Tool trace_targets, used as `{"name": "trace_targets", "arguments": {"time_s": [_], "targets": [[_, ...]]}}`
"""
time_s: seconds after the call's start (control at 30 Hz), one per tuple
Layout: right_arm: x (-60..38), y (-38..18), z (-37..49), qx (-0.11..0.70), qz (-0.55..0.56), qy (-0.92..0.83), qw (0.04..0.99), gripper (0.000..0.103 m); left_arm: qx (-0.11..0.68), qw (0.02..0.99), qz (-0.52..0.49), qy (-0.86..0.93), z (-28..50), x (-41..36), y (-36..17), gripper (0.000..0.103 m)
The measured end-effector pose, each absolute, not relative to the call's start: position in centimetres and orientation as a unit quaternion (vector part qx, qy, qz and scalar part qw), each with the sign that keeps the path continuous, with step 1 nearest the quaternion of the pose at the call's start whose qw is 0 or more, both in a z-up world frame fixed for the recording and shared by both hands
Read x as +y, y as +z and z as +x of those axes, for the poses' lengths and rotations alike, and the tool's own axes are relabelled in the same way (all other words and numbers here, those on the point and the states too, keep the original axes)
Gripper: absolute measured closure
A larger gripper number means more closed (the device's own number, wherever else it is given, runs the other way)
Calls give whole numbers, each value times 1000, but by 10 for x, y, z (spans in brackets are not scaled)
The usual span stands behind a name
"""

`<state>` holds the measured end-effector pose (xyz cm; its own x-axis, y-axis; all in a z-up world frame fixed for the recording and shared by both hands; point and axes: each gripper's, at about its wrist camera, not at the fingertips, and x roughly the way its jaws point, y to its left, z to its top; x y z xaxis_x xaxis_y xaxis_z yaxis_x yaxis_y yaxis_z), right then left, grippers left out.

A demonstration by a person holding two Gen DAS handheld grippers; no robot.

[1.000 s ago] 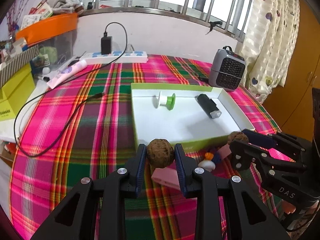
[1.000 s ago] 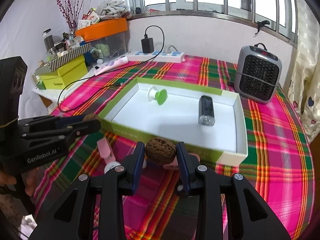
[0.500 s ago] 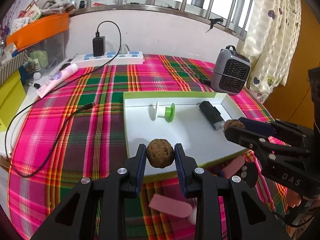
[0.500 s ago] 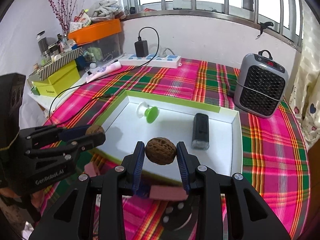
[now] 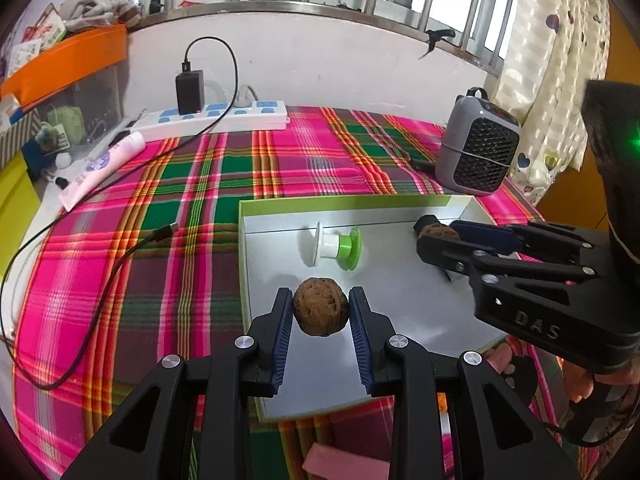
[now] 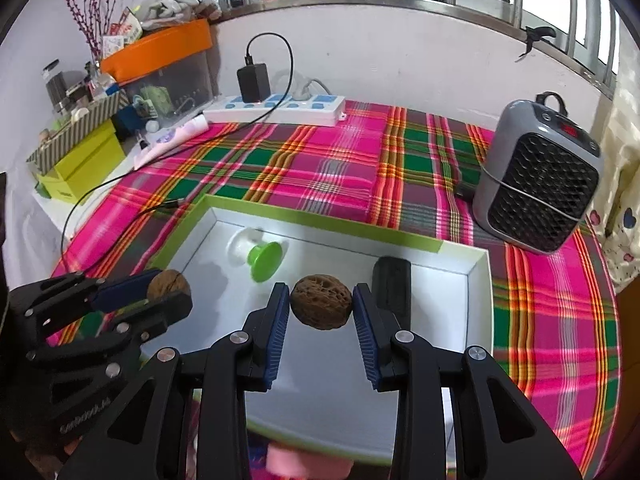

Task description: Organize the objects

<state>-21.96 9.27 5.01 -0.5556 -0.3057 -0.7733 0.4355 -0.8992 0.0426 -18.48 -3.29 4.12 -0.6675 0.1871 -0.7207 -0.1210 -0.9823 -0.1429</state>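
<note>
My left gripper (image 5: 320,310) is shut on a brown walnut (image 5: 319,311) and holds it above the left part of a white box with a green rim (image 5: 244,264). My right gripper (image 6: 321,308) is shut on a second walnut (image 6: 321,307) above the same box (image 6: 478,280). Each gripper shows in the other's view, the right one (image 5: 434,236) and the left one (image 6: 170,286). In the box lie a green and white spool (image 5: 338,244) (image 6: 260,260) and a black block (image 6: 392,286).
A grey fan heater (image 6: 540,176) stands right of the box. A white power strip (image 5: 224,118) with a black charger and a cable (image 5: 80,292) lie at the back left. Pink pieces (image 5: 344,462) lie on the plaid cloth in front of the box.
Both grippers have moved forward with their walnuts, from the box's near edge to over its inside. The right gripper now hides the black block in the left wrist view.
</note>
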Motion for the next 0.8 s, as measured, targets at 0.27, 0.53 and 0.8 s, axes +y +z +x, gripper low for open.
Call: {"name": "trace_targets", "arguments": {"time_s": [0.27, 0.53, 0.8], "targets": [[87, 41, -245, 76, 442, -869, 210, 69, -41, 82, -408, 908, -196, -31, 34, 76], [80, 34, -256, 79, 449, -865, 211, 69, -37, 84, -413, 906, -202, -27, 29, 76], [77, 27, -261, 81, 456, -862, 206, 69, -28, 81, -412, 907, -205, -24, 26, 76]]}}
